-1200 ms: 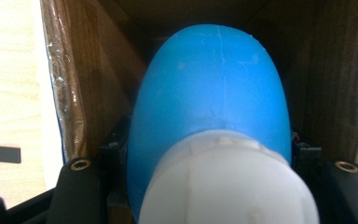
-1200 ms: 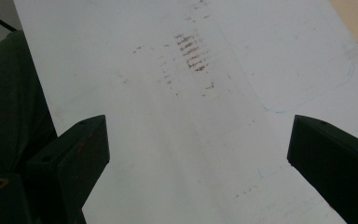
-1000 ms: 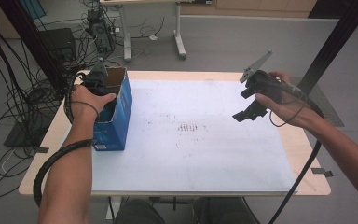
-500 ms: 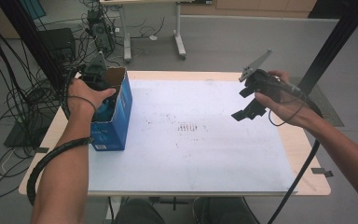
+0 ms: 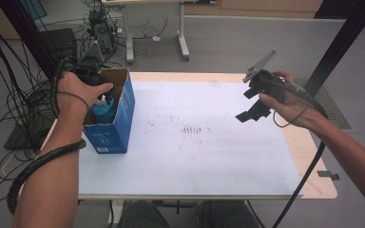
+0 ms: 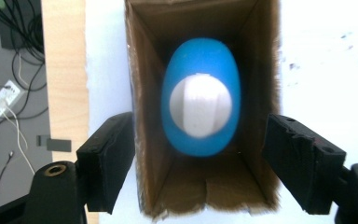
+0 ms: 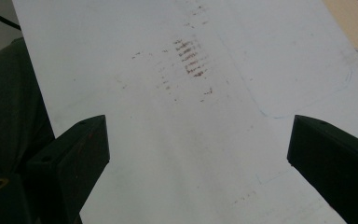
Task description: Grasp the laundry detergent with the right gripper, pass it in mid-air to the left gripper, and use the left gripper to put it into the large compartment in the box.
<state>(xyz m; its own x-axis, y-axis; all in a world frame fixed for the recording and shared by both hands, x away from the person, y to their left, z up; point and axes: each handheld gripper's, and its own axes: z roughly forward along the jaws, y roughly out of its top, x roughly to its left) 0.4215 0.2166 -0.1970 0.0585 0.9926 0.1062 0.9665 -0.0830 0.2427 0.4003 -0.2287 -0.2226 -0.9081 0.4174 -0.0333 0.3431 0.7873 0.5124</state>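
**Blue bottle standing in open carton; both tongs empty**

The blue bottle point(image 6: 199, 97) with a white cap stands upright inside the open-topped cardboard box point(image 5: 119, 118), which sits at the left edge of the desk point(image 5: 309, 147) on the white paper sheet point(image 5: 195, 152).

The left tongs point(image 6: 199, 161) are poised directly above the box opening, pointing straight down. Their jaws have just been opening and now straddle the box mouth, one outside each long wall. Nothing is gripped; the bottle sits below and between them, clear of the pads.

The right tongs point(image 5: 250, 105) are held in the air over the right half of the desk, well apart from the box. Their jaws stand wide with nothing between them. Beneath them the sheet carries a patch of brown smudges point(image 7: 191, 58).
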